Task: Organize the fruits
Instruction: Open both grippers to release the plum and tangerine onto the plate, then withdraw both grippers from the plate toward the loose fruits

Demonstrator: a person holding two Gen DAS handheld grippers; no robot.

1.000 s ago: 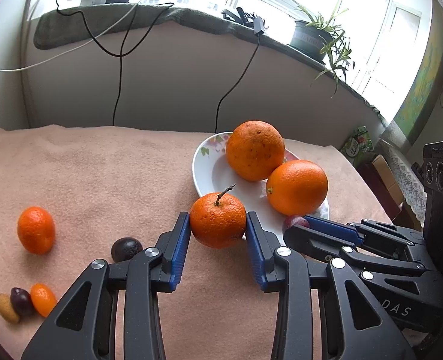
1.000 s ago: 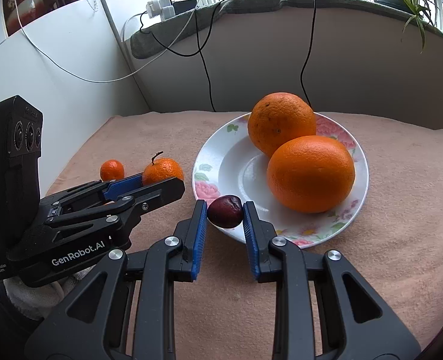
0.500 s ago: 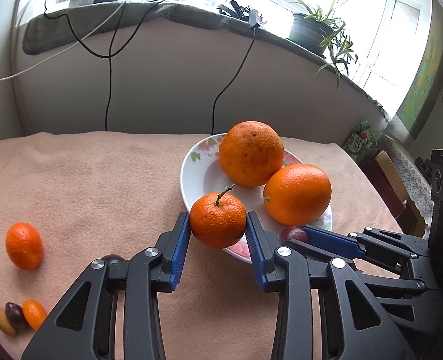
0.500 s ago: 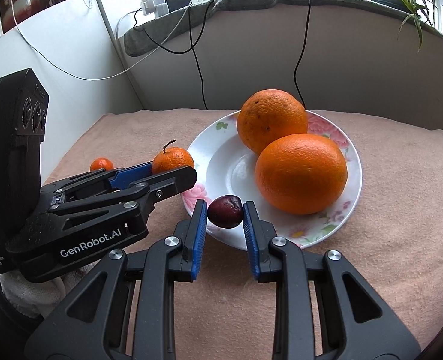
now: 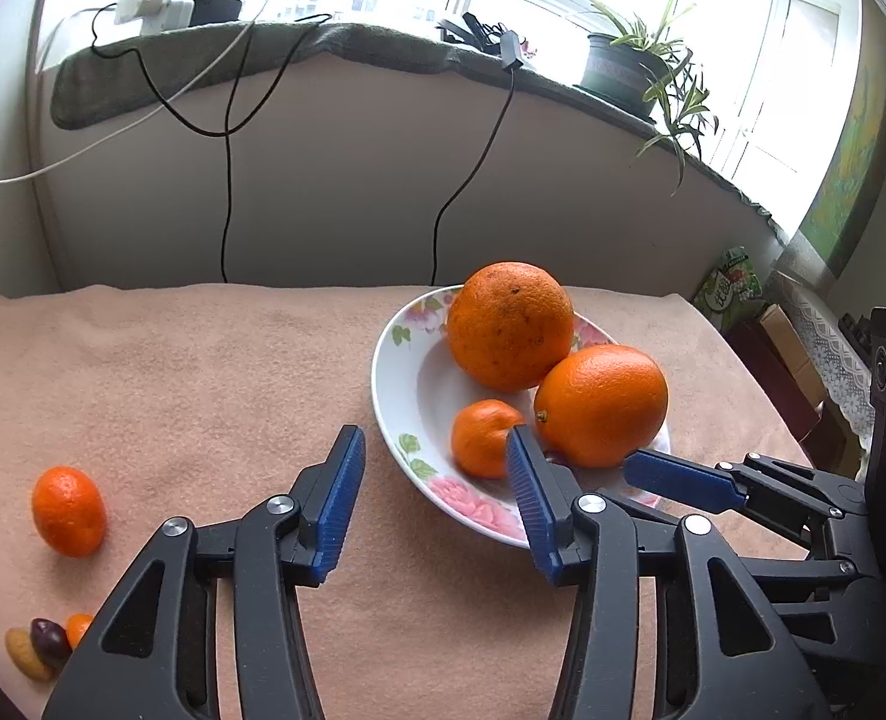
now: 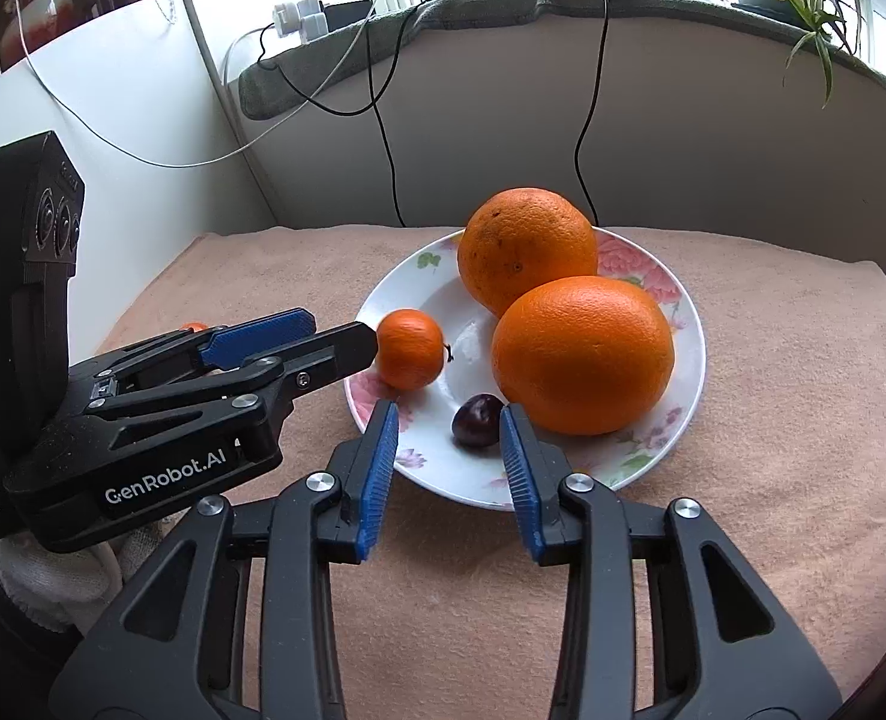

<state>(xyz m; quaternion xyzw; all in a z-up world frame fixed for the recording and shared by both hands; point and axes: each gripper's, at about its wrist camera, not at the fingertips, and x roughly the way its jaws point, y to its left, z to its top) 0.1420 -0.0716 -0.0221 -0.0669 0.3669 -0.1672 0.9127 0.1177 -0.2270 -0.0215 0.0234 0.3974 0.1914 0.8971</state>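
Surface covered in peach cloth, matt, fleecy nap. Plate glazed ceramic, glossy white, floral print. Large oranges dimpled peel, slight sheen; small mandarin smoother. Dark plum-like fruit shiny skin. Left hand-held gripper matt black plastic, ribbed blue pads, bright metal rivets.

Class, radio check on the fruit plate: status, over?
Left gripper and right gripper just opened, both empty. Tangerine and dark plum released on plate. Small tangerine waiting on cloth. Nothing blocking.
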